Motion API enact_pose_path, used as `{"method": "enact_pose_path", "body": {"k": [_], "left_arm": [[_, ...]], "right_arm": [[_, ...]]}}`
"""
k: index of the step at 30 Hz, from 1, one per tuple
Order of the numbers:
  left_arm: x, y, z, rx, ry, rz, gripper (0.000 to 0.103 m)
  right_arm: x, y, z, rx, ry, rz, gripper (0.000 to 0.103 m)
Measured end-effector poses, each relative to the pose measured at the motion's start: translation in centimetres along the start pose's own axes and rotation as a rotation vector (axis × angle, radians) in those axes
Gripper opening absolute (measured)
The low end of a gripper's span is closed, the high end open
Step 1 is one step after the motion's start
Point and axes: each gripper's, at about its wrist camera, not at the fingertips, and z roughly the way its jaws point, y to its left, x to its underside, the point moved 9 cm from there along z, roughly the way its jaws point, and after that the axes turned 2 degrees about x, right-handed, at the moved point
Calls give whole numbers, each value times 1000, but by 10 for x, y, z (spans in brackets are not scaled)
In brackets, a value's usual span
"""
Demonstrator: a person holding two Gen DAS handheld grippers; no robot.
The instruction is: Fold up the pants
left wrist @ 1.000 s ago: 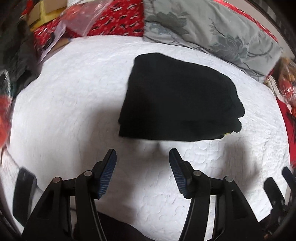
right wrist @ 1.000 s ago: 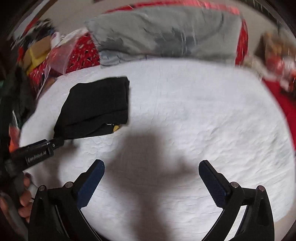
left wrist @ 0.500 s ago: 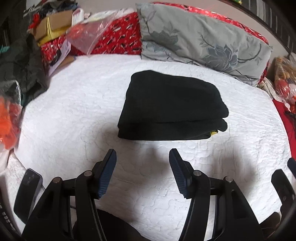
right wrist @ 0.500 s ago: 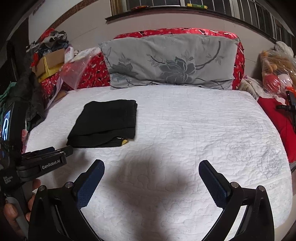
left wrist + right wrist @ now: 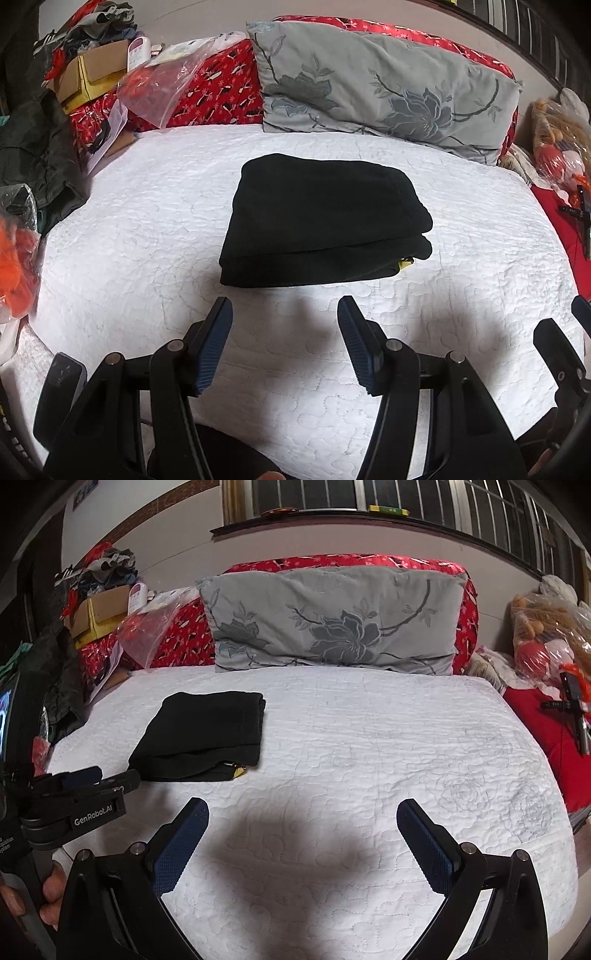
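The black pants (image 5: 325, 221) lie folded in a compact rectangle on the white quilted bed (image 5: 147, 229), with a small yellow tag at the near right corner. They also show in the right wrist view (image 5: 203, 731), at the left. My left gripper (image 5: 284, 317) is open and empty, just short of the pants' near edge. My right gripper (image 5: 303, 816) is open wide and empty, over bare quilt to the right of the pants. The left gripper's body (image 5: 81, 794) shows at the left of the right wrist view.
A grey floral pillow (image 5: 332, 627) leans on a red headboard cushion (image 5: 469, 602) at the back. Boxes, plastic bags and clothes (image 5: 92, 81) pile up at the left. Bagged toys (image 5: 546, 635) and a red cover lie at the right.
Both grippers have pulled back and tilted up from the bed. The pants now look farther away and the headboard and window have come into view. Both grippers stayed open.
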Motion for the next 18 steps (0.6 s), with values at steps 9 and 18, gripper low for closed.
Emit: {"method": "enact_pose_path", "body": {"k": [9,18], "left_arm": [[2,-6,1,22,22,13,58],[5,-12,1,59,51,24,58]], "right_arm": [[4,-10,6,13,23,34,103],[6,-8,8,18,35,18,103]]}}
